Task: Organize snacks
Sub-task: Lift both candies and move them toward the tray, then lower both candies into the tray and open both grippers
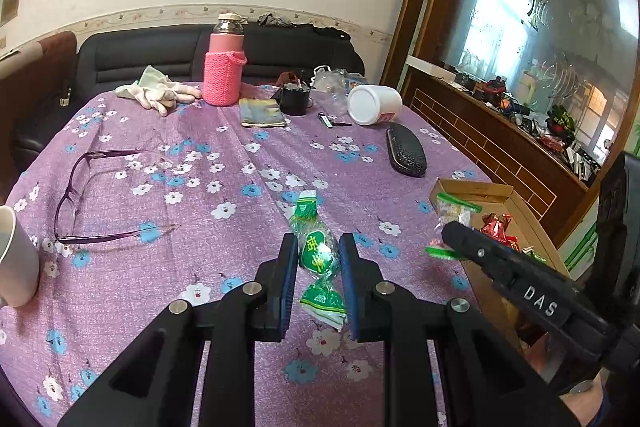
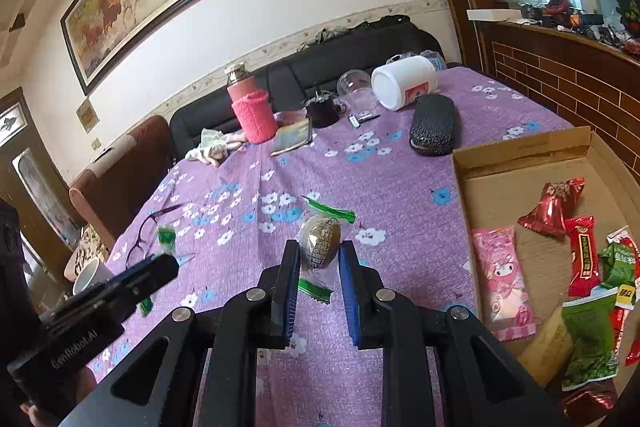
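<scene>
In the left wrist view my left gripper (image 1: 318,242) is shut on a green-and-clear wrapped snack (image 1: 318,259), held just above the purple flowered tablecloth (image 1: 200,267). My right gripper (image 2: 320,247) is shut on a clear-wrapped brown snack with green ends (image 2: 320,241), also over the cloth. Each gripper shows in the other view: the right gripper (image 1: 452,233) over the box's near corner, the left gripper (image 2: 168,265) near the glasses. An open cardboard box (image 2: 520,195) at the table's right edge holds several snack packets, among them a pink packet (image 2: 500,279) and a red packet (image 2: 554,207).
Purple glasses (image 1: 100,195) lie on the left, with a white cup (image 1: 16,259) at the near left edge. Farther back are a pink flask (image 1: 224,67), gloves (image 1: 160,93), a black cup (image 1: 295,99), a tipped white jar (image 1: 374,103) and a black glasses case (image 1: 406,151).
</scene>
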The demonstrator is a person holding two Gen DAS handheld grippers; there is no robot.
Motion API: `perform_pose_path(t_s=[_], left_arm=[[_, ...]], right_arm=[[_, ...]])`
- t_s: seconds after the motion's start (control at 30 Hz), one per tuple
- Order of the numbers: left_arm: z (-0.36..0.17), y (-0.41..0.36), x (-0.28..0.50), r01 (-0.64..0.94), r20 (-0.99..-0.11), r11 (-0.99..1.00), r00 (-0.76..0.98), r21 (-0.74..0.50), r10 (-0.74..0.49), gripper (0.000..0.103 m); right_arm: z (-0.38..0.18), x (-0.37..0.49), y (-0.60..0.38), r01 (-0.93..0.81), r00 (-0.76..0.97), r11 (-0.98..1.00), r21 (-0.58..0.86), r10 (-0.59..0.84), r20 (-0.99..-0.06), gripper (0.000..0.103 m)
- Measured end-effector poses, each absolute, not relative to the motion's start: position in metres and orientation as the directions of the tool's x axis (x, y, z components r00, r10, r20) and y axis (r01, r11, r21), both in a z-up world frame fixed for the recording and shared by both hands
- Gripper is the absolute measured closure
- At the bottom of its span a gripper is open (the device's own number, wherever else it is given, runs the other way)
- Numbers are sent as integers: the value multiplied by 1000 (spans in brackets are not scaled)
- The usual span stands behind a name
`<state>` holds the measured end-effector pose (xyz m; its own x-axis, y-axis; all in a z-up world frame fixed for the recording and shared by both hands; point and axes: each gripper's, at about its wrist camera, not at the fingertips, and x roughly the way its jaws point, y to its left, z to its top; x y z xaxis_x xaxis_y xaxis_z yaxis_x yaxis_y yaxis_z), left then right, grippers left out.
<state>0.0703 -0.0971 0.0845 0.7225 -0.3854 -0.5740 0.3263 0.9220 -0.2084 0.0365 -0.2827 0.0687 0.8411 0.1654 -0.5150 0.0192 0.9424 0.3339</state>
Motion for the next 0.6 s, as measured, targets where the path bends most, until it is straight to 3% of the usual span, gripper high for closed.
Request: perform_pose_path(t_s=[0.33, 0.6], left_arm=[[91, -127, 57, 384, -586, 904, 695, -190, -418, 83], [106, -185, 38, 485, -612, 856, 625, -182, -485, 83]], right_arm=[[86, 2, -327, 61, 868, 912, 405, 152, -472, 82], [82, -34, -404, 168, 887, 881, 443, 61, -457, 82]])
